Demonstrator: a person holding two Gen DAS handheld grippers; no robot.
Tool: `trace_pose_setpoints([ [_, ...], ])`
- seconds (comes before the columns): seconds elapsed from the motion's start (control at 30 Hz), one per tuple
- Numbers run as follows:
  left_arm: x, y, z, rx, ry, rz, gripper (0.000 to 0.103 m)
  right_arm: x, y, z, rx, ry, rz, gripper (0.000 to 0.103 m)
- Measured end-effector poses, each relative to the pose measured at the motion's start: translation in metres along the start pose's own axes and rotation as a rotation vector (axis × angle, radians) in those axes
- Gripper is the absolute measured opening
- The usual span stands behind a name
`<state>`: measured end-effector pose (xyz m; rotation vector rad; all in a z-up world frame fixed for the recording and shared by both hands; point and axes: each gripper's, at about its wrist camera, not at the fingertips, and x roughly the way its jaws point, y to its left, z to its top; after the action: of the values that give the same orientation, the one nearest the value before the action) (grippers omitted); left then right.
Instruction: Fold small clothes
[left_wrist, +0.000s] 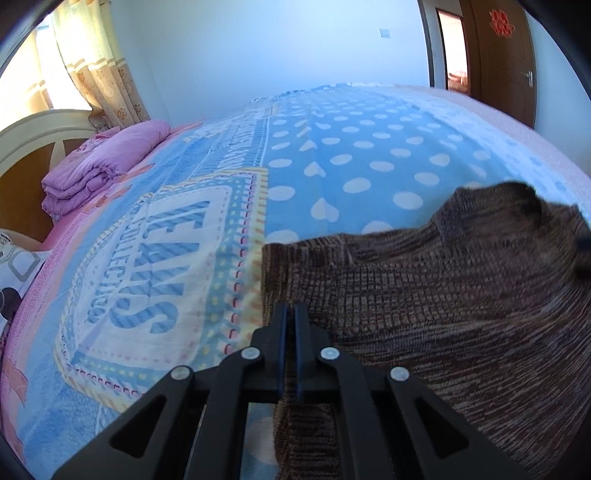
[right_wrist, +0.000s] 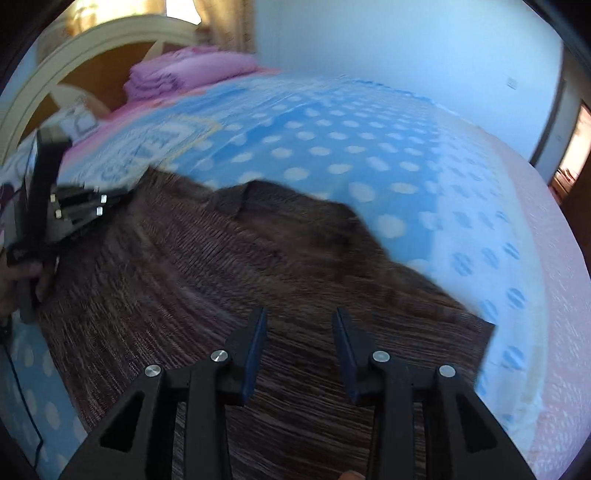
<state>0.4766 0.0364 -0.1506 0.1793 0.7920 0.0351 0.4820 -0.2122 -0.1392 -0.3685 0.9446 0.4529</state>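
Clamped tight, the jaws of my left gripper (left_wrist: 290, 310) pinch the near left edge of the brown ribbed knit garment (left_wrist: 443, 295), the cloth running down between the blue pads. I judge this grip is there to anchor that corner so the piece does not slide while the other side is worked. From this wrist, the garment lies spread on the blue polka-dot blanket (left_wrist: 351, 155), to the right of its big lettered panel (left_wrist: 155, 266), with its far edge bunched up. A folded pink quilt (left_wrist: 99, 166) sits well beyond the garment, by the cream headboard (left_wrist: 40, 129).

From the right wrist, the jaws of my right gripper (right_wrist: 299, 332) stand apart with nothing between them, hovering over the middle of the same brown garment (right_wrist: 221, 258); the picture is smeared, so I cannot tell whether the tips touch it. My left gripper (right_wrist: 110, 201) shows at the garment's far left edge, a hand (right_wrist: 22, 280) on its handle. Free jaws suit reaching for the garment's right-hand edge next.
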Motion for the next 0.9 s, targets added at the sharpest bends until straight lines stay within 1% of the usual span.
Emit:
trace_pose_setpoints([
  [0.03,-0.003,0.003,0.002,-0.014,-0.014,-0.005,0.005,0.005,0.005,0.000,-0.018,0.008,-0.032,0.002],
  [0.07,-0.006,0.005,0.003,-0.023,-0.023,-0.008,0.005,0.007,0.008,0.001,-0.032,0.004,-0.056,0.002],
  [0.2,-0.014,0.011,0.009,-0.049,-0.046,-0.028,0.005,-0.010,0.005,0.013,-0.007,-0.071,-0.083,0.001],
  [0.27,-0.013,0.011,0.009,-0.053,-0.055,-0.005,0.005,-0.019,0.000,0.016,0.006,-0.108,-0.103,0.001],
  [0.3,-0.010,0.012,0.008,-0.059,-0.051,0.006,0.005,-0.020,-0.001,0.016,0.012,-0.113,-0.111,0.001],
  [0.4,0.004,0.013,0.004,-0.076,-0.011,0.031,0.005,-0.003,0.000,0.014,0.005,-0.070,-0.165,0.001],
  [0.43,0.011,0.012,0.002,-0.069,0.017,0.019,0.008,0.006,-0.001,0.011,0.010,-0.041,-0.142,0.001],
  [0.47,0.014,0.010,0.002,-0.058,0.038,0.017,0.009,0.011,-0.003,0.008,0.020,-0.017,-0.124,0.002],
  [0.5,0.014,0.011,0.002,-0.057,0.043,0.030,0.014,0.012,-0.004,0.006,0.025,-0.020,-0.123,0.004],
  [0.53,0.010,0.013,0.003,-0.067,0.034,0.045,0.021,0.007,-0.006,0.004,0.030,-0.034,-0.124,0.008],
  [0.57,0.006,0.014,0.004,-0.073,0.030,0.055,0.026,0.003,-0.008,0.003,0.037,-0.033,-0.123,0.016],
  [0.6,0.000,0.016,0.003,-0.078,0.027,0.060,0.036,-0.006,-0.009,0.000,0.056,-0.032,-0.115,0.023],
  [0.63,-0.009,0.019,0.001,-0.084,0.020,0.067,0.043,-0.014,-0.012,-0.005,0.075,-0.034,-0.105,0.045],
  [0.67,-0.017,0.020,-0.002,-0.086,0.010,0.065,0.045,-0.025,-0.015,-0.010,0.093,-0.046,-0.089,0.055],
  [0.73,-0.035,0.021,-0.012,-0.074,-0.013,0.040,0.047,-0.050,-0.018,-0.030,0.127,-0.077,-0.046,0.055],
  [0.8,-0.051,0.021,-0.028,-0.053,-0.015,0.029,0.051,-0.075,-0.021,-0.054,0.156,-0.100,-0.030,0.055],
  [0.87,-0.061,0.018,-0.045,-0.036,-0.007,-0.003,0.052,-0.093,-0.024,-0.079,0.172,-0.111,-0.011,0.055],
  [0.9,-0.065,0.015,-0.055,-0.020,0.008,-0.017,0.055,-0.099,-0.023,-0.094,0.177,-0.110,0.000,0.055],
])
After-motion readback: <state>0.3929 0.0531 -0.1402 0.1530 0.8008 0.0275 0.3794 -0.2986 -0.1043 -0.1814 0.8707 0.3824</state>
